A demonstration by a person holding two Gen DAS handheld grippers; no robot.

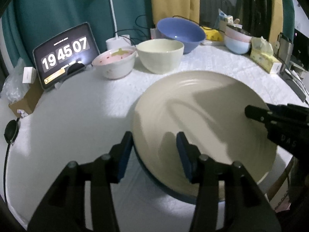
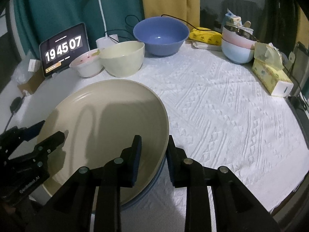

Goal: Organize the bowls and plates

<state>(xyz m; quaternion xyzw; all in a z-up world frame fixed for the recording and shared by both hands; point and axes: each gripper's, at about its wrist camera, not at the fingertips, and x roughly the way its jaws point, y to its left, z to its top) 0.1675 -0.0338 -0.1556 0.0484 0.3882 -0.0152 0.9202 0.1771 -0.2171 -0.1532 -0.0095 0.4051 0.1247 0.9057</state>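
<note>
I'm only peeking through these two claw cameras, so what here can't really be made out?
- Blue dish under the cream plate: only a thin edge shows in either view; the plate covers it.
- Pink bowl: the pale bowl partly blocks it in the right view.
- Small text on the clock screen: too small.
- Whether the left claw and right claw touch the plate rim: unclear.

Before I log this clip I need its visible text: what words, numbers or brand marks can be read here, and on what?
"19 45 07": clock on the tablet screen.
"GenRobot.AI": side of the left gripper, seen from the right wrist.
"DAS": partial lettering on the right gripper, seen from the left wrist.
Small line above the clock digits and orange bar below: too blurred.
Yellow packet and tissue box print: unreadable.
</note>
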